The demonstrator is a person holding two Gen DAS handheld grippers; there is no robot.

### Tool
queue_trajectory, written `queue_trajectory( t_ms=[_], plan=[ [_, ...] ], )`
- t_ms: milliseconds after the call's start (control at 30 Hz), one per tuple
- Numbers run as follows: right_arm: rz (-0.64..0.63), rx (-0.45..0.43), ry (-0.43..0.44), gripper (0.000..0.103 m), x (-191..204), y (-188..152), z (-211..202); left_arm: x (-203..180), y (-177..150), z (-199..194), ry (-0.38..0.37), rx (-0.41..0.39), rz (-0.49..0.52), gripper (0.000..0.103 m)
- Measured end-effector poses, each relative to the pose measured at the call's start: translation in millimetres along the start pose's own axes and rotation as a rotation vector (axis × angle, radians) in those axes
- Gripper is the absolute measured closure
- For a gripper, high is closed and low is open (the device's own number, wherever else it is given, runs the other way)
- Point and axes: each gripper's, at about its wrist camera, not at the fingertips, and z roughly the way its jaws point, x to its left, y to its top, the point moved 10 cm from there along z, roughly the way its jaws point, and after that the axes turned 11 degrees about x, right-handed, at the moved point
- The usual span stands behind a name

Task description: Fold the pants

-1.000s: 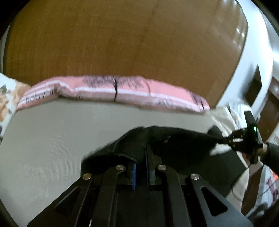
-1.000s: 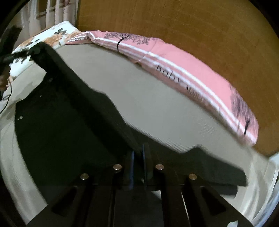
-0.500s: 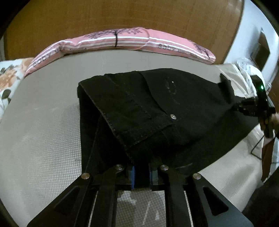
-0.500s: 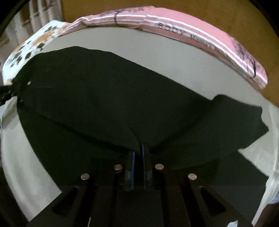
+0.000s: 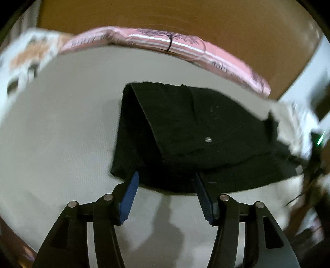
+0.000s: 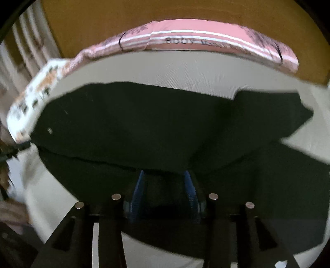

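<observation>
Black pants (image 5: 185, 132) lie folded over on the grey bed sheet (image 5: 61, 134), waistband and metal button (image 5: 208, 139) on top. My left gripper (image 5: 166, 185) is open, its blue pads just at the near edge of the cloth, holding nothing. In the right wrist view the pants (image 6: 144, 123) spread wide across the sheet, a leg end at the right. My right gripper (image 6: 165, 185) is open above the near fold, its pads apart with cloth beneath them.
A pink striped pillow (image 5: 185, 47) lies along the far edge against a brown headboard (image 5: 185, 18); it also shows in the right wrist view (image 6: 206, 39). A floral pillow (image 6: 35, 99) sits at the left. The bed's edge is at the right (image 5: 299, 123).
Both grippers have opened and let go of the pants, which now lie folded on the sheet. Both grippers have drawn back slightly from the cloth.
</observation>
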Motion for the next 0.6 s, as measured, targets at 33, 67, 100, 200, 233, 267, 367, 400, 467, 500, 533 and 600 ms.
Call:
queue_trajectory(
  t_ms=[33, 67, 100, 200, 233, 267, 367, 400, 467, 500, 533, 600],
  plan=[
    [0.042, 0.001, 0.056, 0.062, 1, -4, -1, -2, -3, -1, -0.042, 0.0, -0.039, 0.046],
    [0.064, -0.001, 0.077, 0.062, 1, -7, -2, -4, -5, 0, -0.086, 0.008, -0.075, 0.046],
    [0.096, -0.005, 0.107, 0.06, 0, -9, -2, -7, -8, 4, -0.132, 0.02, -0.111, 0.046],
    [0.176, -0.007, 0.185, 0.06, -1, -16, 1, -13, -8, 16, -0.211, 0.026, -0.209, 0.046],
    [0.197, -0.01, 0.198, 0.06, -2, -16, 3, -13, -6, 20, -0.23, 0.025, -0.244, 0.046],
    [0.221, -0.009, 0.213, 0.06, -3, -17, 5, -13, -5, 22, -0.24, 0.018, -0.27, 0.046],
    [0.298, -0.012, 0.255, 0.06, -9, -19, 12, -13, 6, 25, -0.264, -0.014, -0.33, 0.046],
    [0.316, -0.014, 0.265, 0.06, -12, -18, 13, -13, 9, 26, -0.26, -0.018, -0.345, 0.046],
    [0.388, -0.016, 0.288, 0.06, -21, -17, 20, -12, 15, 30, -0.257, -0.025, -0.366, 0.047],
    [0.419, -0.021, 0.294, 0.061, -26, -16, 24, -12, 17, 33, -0.249, -0.026, -0.373, 0.053],
    [0.435, -0.028, 0.302, 0.061, -30, -16, 25, -11, 19, 34, -0.225, -0.029, -0.372, 0.06],
    [0.481, -0.054, 0.329, 0.062, -38, -11, 27, -9, 24, 36, -0.185, -0.047, -0.365, 0.074]
  ],
)
